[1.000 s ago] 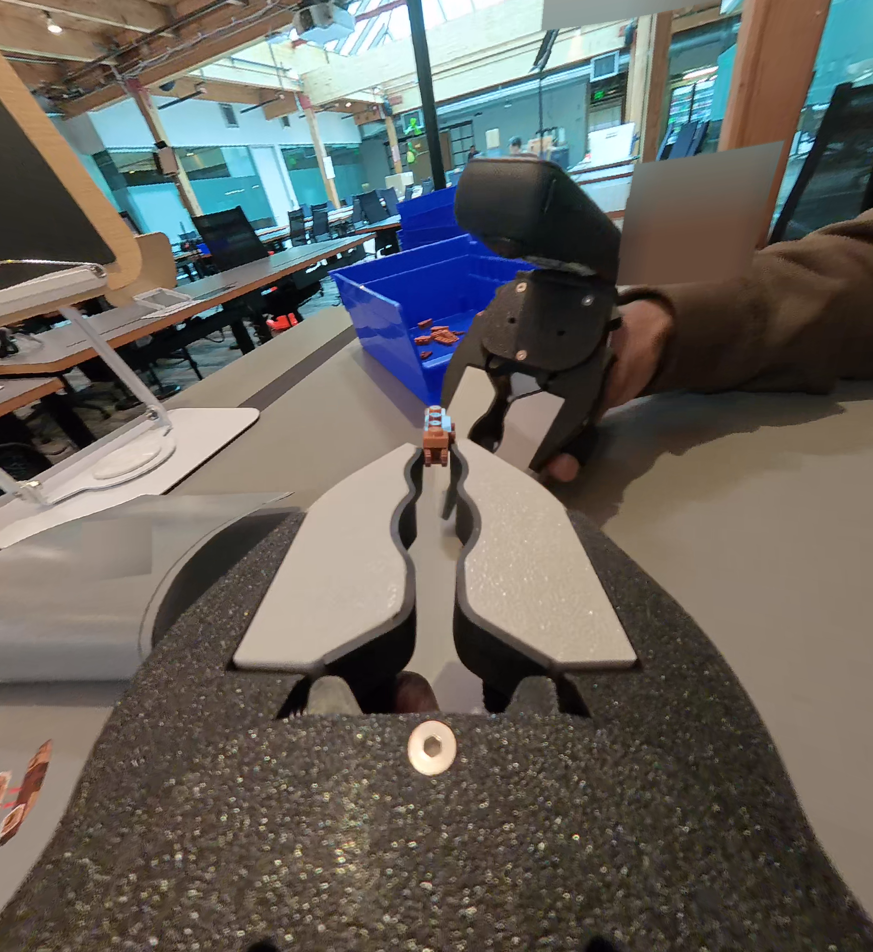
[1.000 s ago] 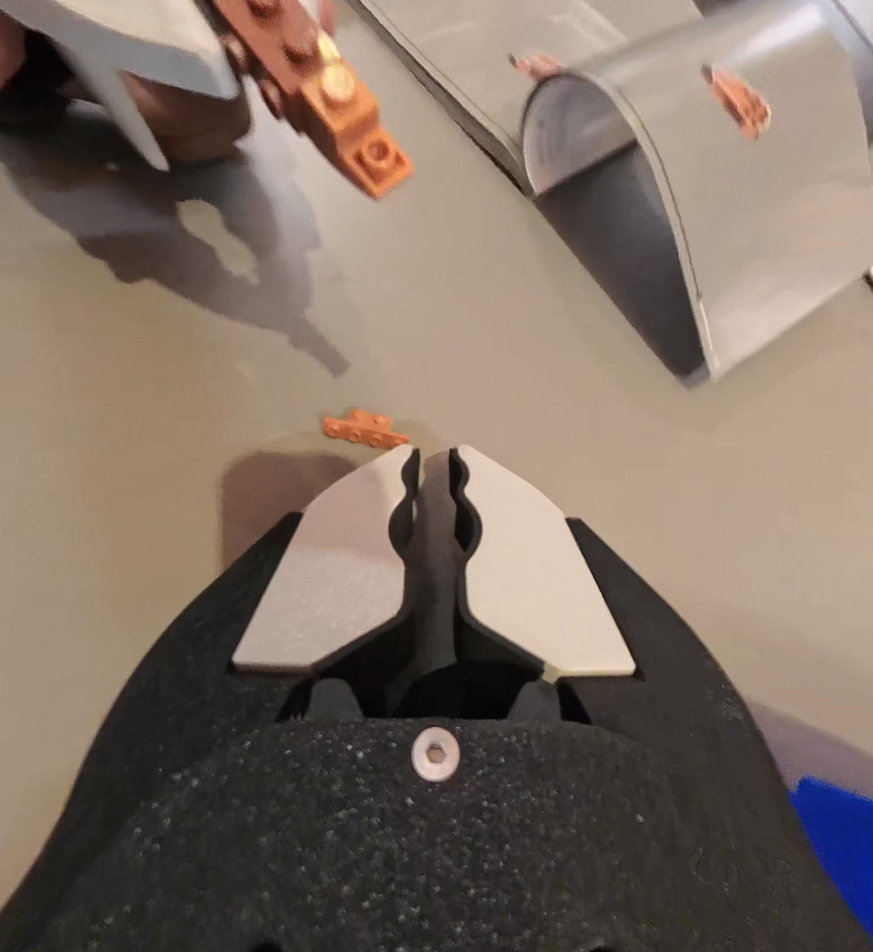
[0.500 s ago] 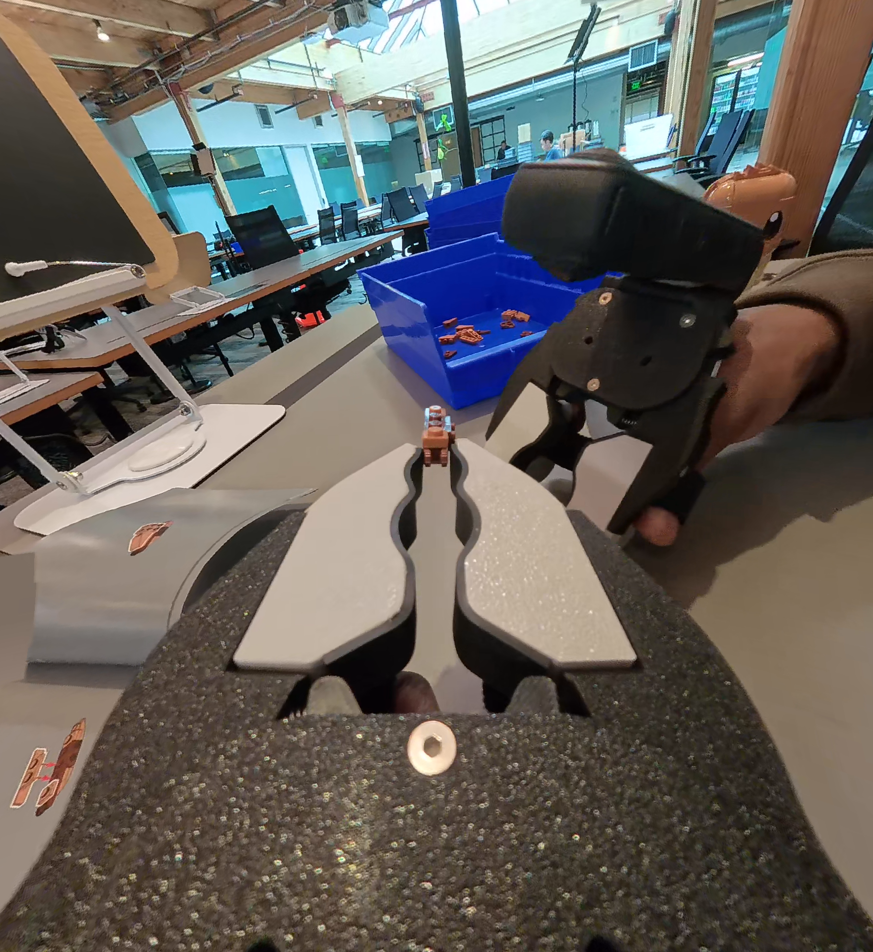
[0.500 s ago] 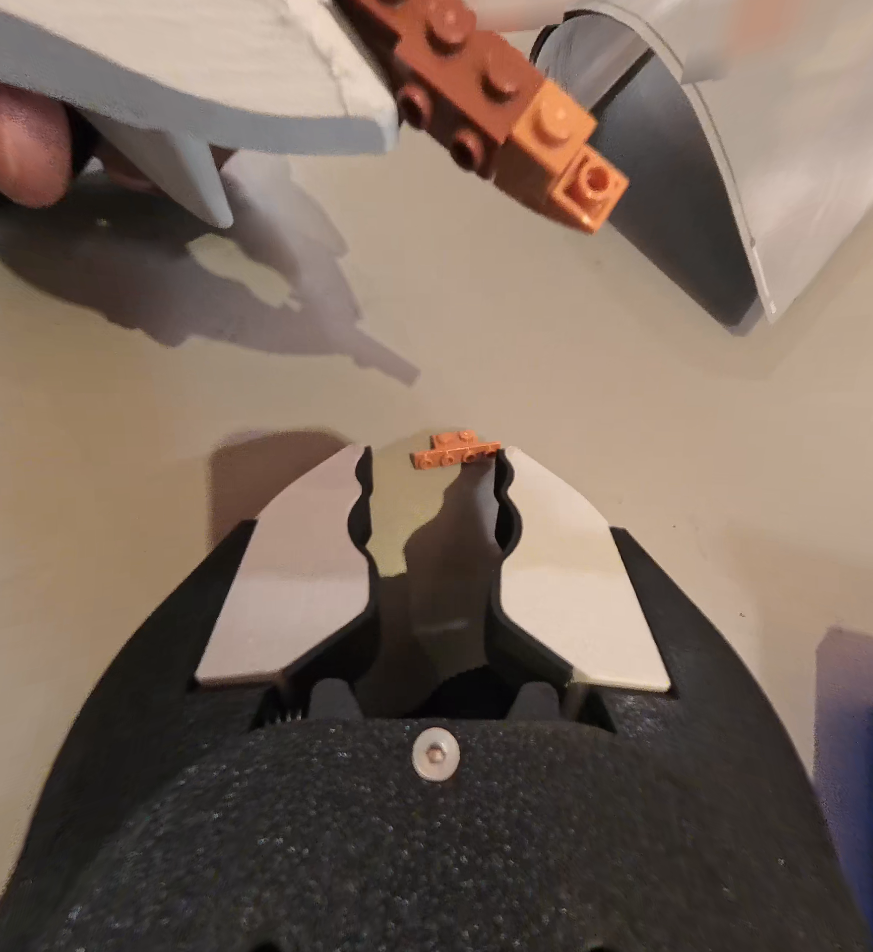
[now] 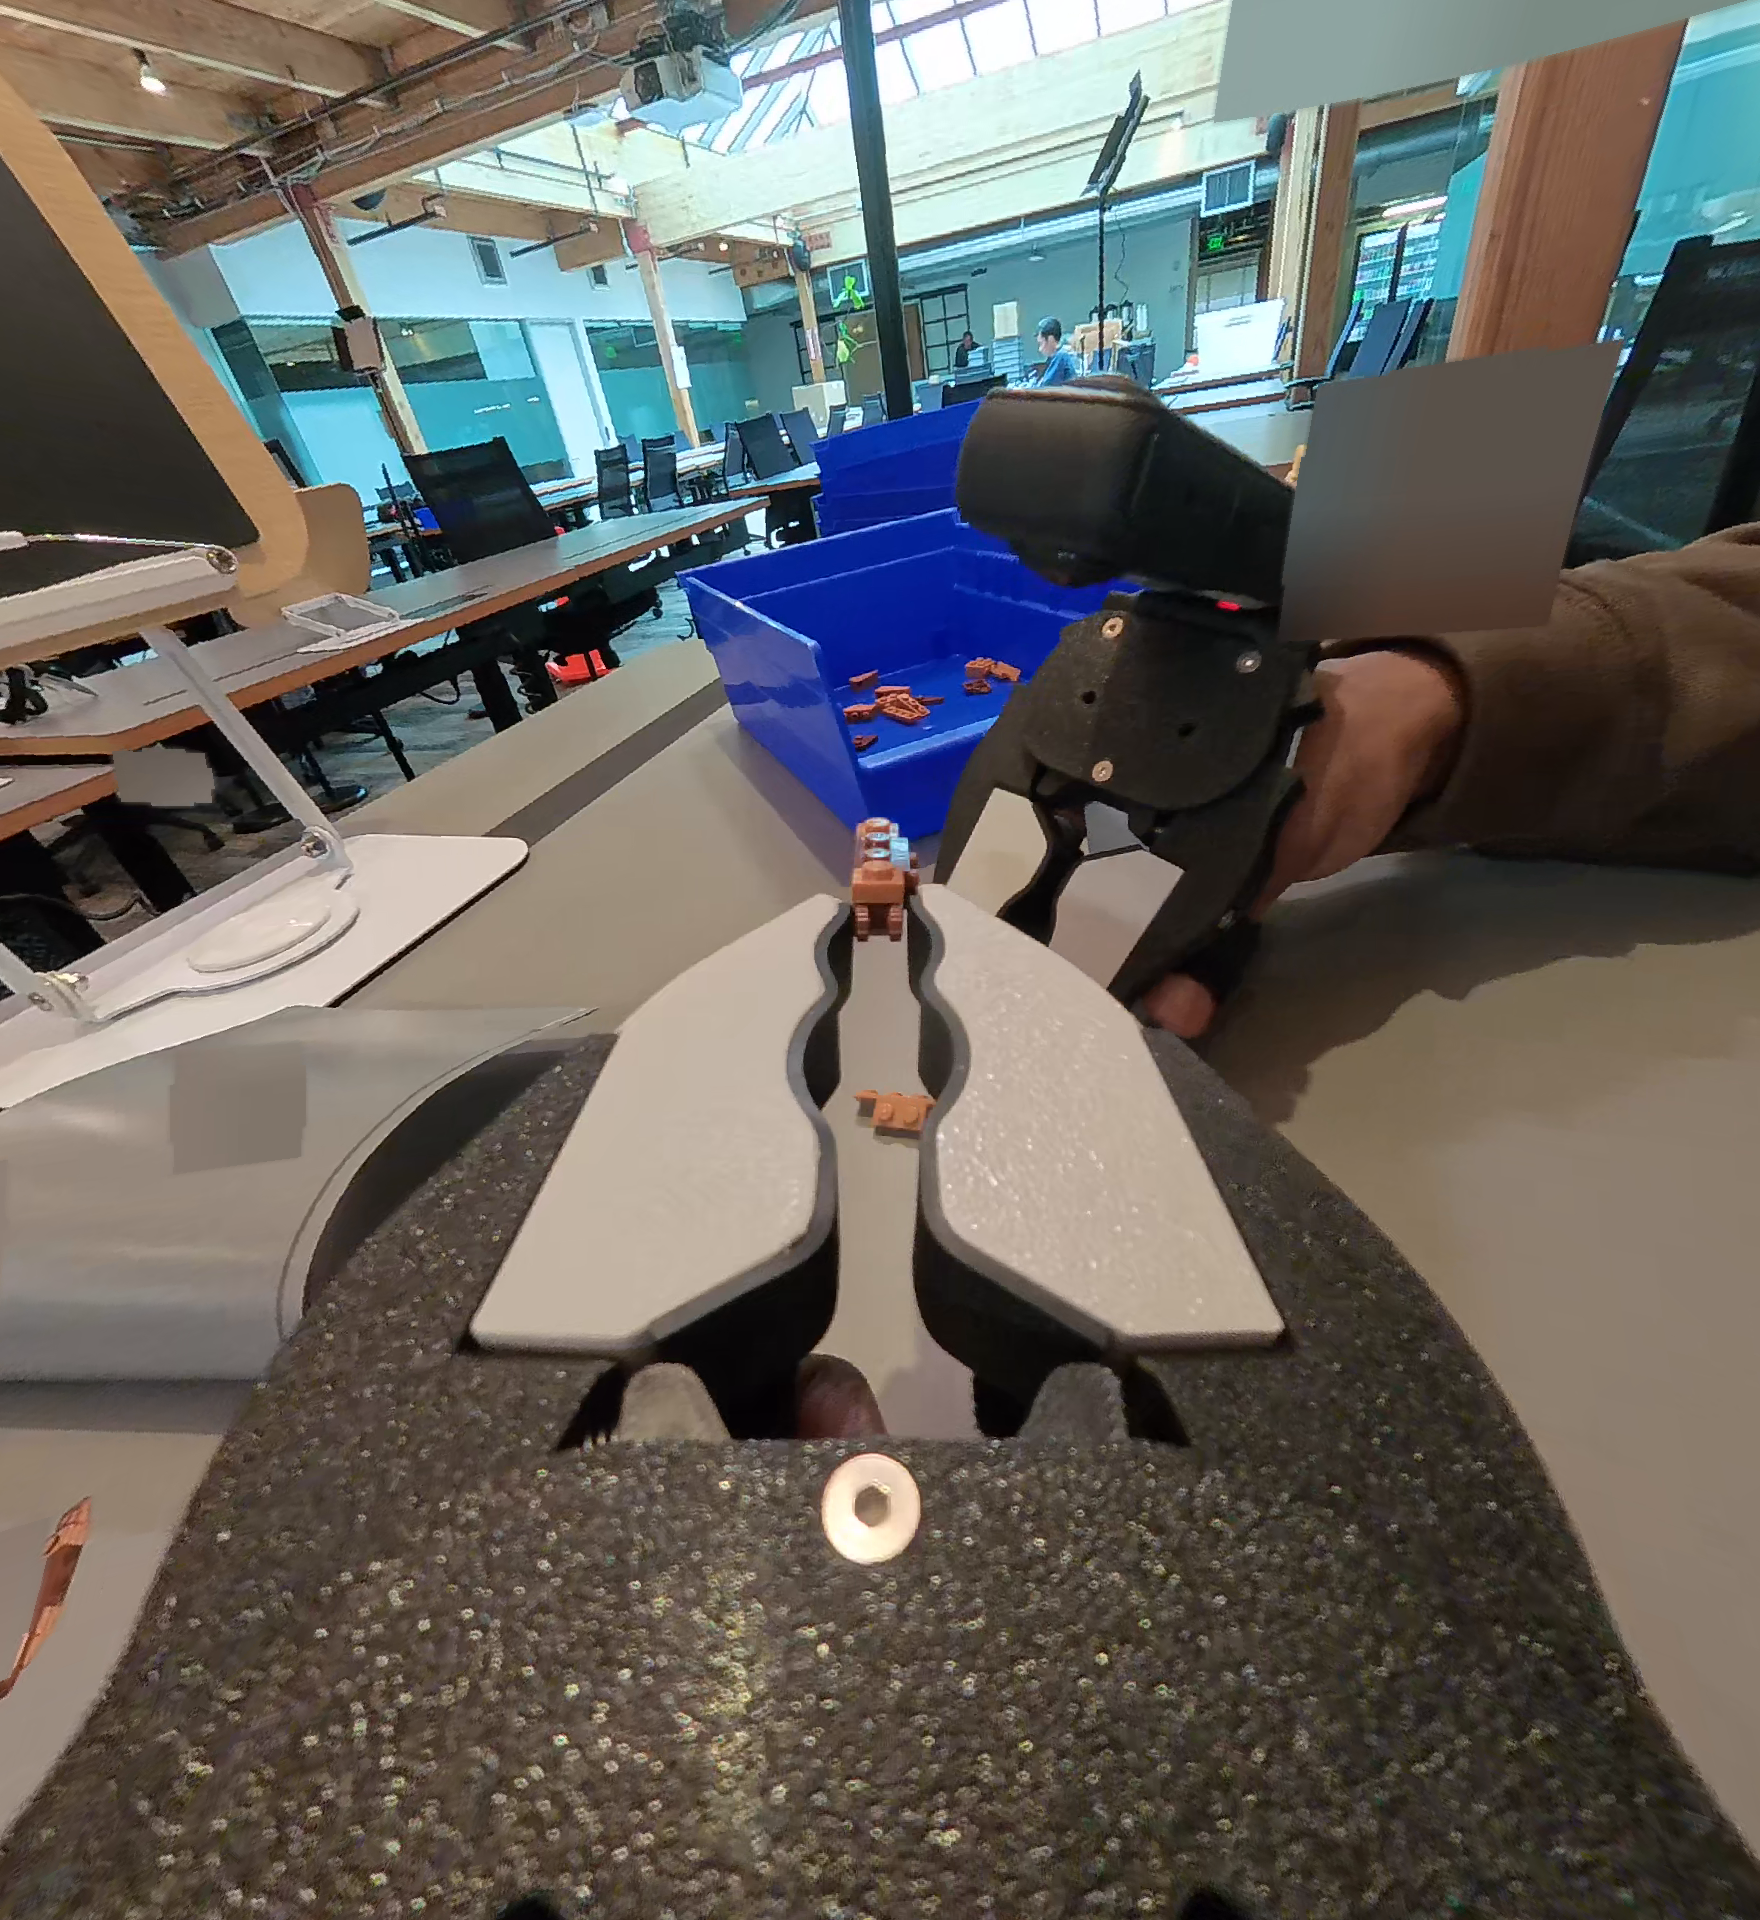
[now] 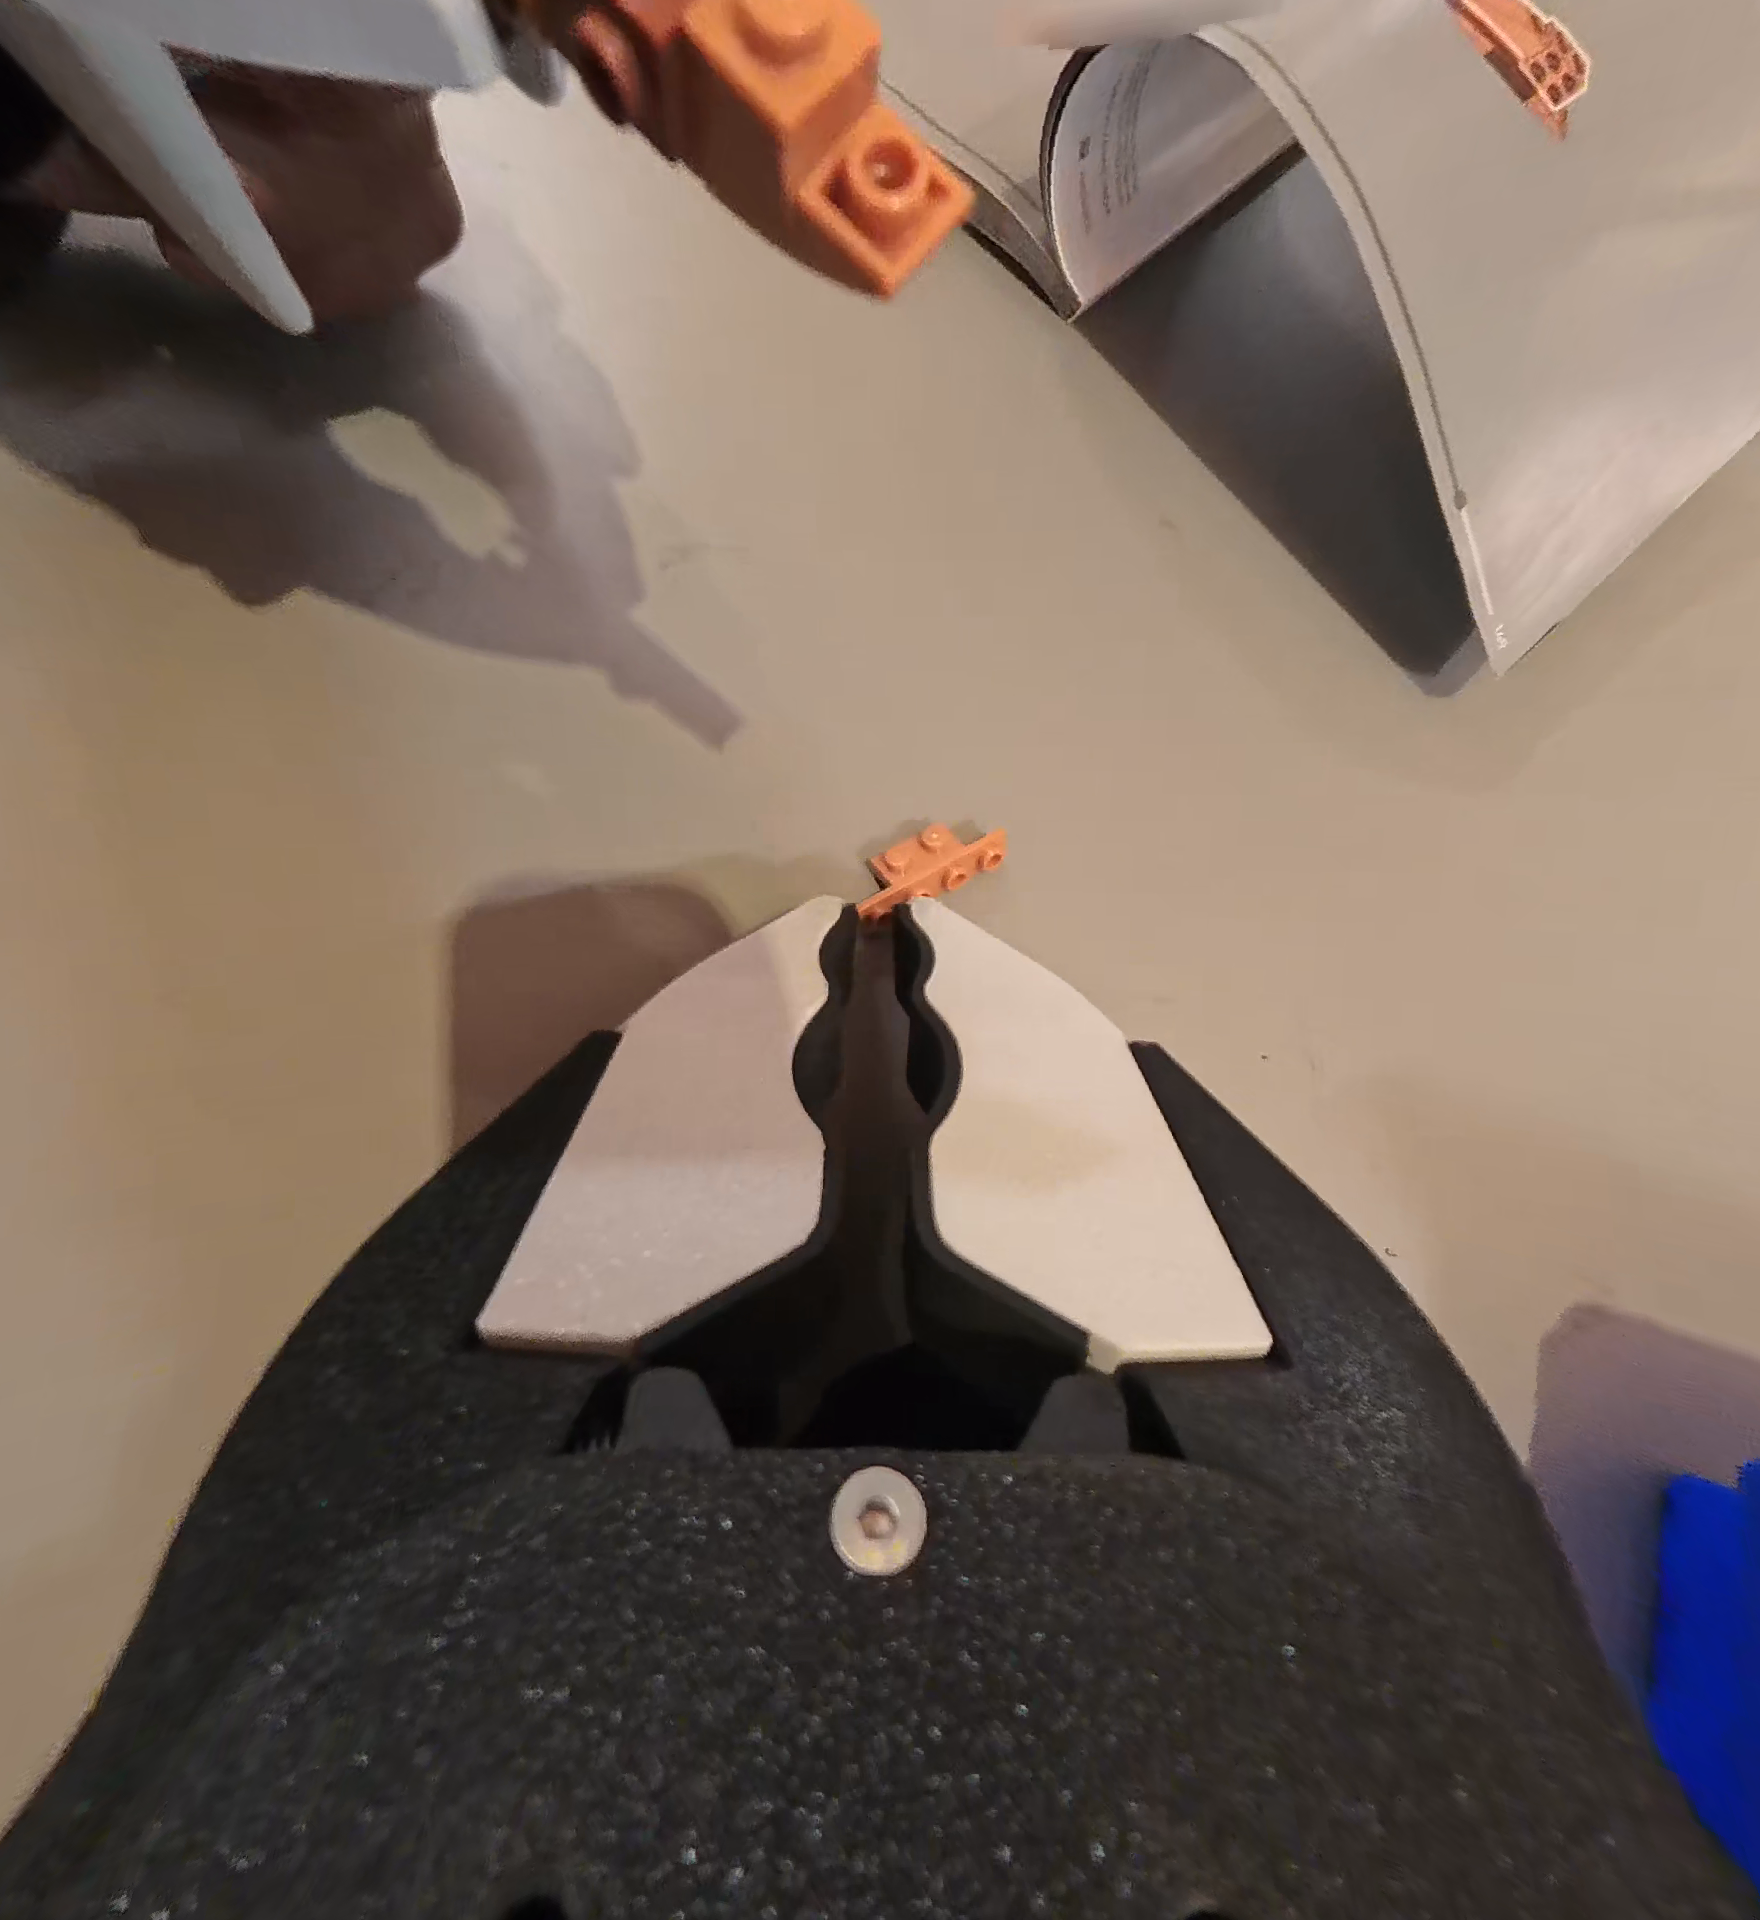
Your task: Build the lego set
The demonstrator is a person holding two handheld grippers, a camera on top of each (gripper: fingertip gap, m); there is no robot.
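On the worktop [image 6: 232, 831], my right tongs [image 6: 881, 914] pinch only a corner of the small orange plate [image 6: 943, 862]; it could twist free. Left tongs [image 5: 881, 914] grip the brown assembly [image 5: 878, 883].

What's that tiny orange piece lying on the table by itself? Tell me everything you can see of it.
The small orange piece is a thin, flat plastic lego plate with little round studs on top, shaped like a short bar with a stepped tab. It lies on the grey table, one corner pinched at the very tips of the right gripper, whose jaws are nearly closed on it. From the left wrist view it shows on the table, seen through the gap of the left gripper.
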